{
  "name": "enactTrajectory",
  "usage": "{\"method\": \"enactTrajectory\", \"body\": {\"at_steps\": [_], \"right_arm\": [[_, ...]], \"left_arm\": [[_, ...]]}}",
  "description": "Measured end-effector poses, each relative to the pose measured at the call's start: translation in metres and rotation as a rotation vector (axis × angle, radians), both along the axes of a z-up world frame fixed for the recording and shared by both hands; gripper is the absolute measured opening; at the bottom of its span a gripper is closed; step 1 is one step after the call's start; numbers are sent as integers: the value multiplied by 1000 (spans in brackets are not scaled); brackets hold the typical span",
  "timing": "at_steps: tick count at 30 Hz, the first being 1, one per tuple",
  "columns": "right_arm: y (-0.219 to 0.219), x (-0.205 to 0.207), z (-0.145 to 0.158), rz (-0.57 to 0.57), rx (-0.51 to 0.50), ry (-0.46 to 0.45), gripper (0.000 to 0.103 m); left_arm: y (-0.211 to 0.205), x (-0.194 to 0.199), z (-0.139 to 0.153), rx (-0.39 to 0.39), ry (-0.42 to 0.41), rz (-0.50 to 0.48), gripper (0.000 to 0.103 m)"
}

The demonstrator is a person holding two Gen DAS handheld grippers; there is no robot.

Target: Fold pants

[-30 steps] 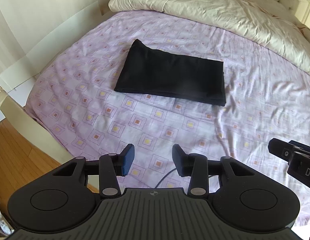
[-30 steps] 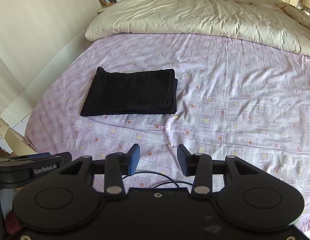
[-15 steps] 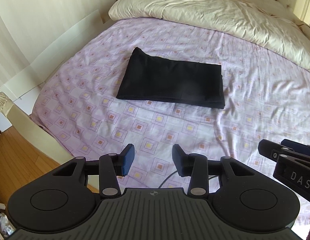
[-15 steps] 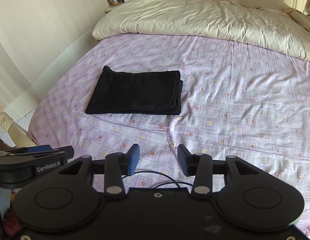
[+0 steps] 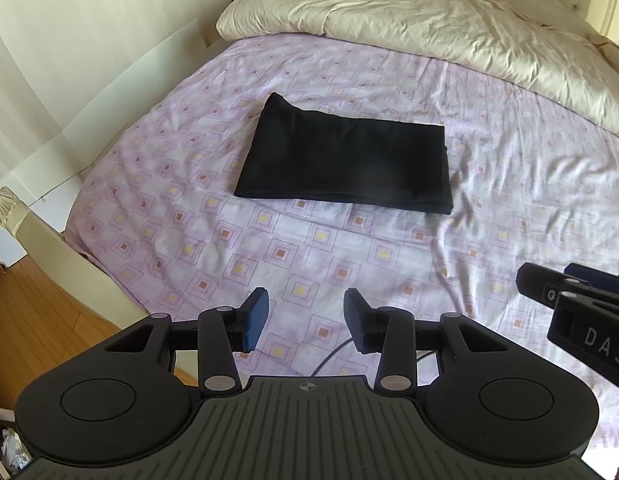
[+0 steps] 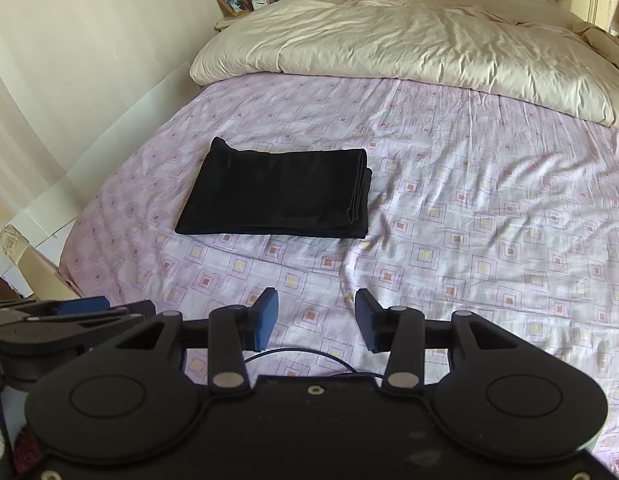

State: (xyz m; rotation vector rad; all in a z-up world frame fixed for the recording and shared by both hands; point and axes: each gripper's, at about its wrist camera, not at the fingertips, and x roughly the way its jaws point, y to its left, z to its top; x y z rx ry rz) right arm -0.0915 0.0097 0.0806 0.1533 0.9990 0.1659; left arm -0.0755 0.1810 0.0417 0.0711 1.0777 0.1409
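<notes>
Since a moment ago both views have tipped up a little, so the nightstand (image 6: 245,8) with its picture frame and clock now shows at the upper left and the one pair of black pants (image 5: 345,164), folded into a flat rectangle, sits lower in the frame. It lies left of centre on the patterned sheet (image 5: 509,208), clear sheet on every side, well short of the cream duvet (image 6: 409,40) above. The left gripper (image 5: 305,322) and right gripper (image 6: 316,322) hang at the bottom edge, jaws apart with nothing between them.
</notes>
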Motion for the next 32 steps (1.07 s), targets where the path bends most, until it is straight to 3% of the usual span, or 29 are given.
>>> {"method": "enactTrajectory", "body": {"at_steps": [32], "right_arm": [[17, 13, -7, -25, -57, 38, 46]], "left_arm": [[3, 6, -8, -5, 18, -42, 41]]}}
